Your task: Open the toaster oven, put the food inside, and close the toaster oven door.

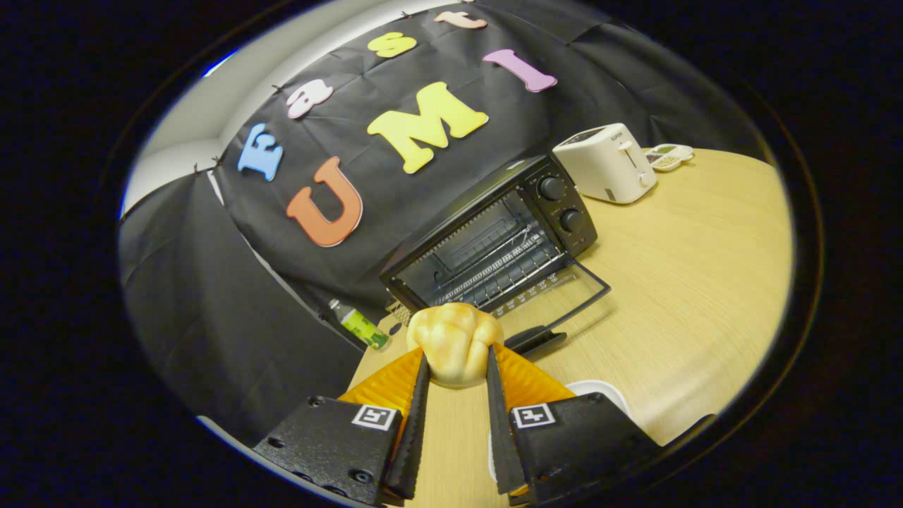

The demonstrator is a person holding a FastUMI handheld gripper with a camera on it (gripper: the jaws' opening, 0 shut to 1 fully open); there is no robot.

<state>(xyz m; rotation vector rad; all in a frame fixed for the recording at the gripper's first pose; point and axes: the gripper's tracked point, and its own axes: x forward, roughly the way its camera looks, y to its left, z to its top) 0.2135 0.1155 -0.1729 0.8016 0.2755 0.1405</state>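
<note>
Tongs clamping a bread roll in front of the open toaster oven.

Both fingers are pressing the roll's sides, holding it above the table, just short of the oven's lowered door. The oven's wire rack is showing inside. A white toaster is sitting beyond the oven, a green bottle beside the oven, against the wall, and a white plate under the tongs.

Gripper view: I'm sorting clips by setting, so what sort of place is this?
Probably a staged kitchen-style booth, not a real kitchen: a toaster oven with its door open and a pop-up toaster stand on a wooden table against a black cloth wall. The hand-held gripper holds a bread roll.
</note>
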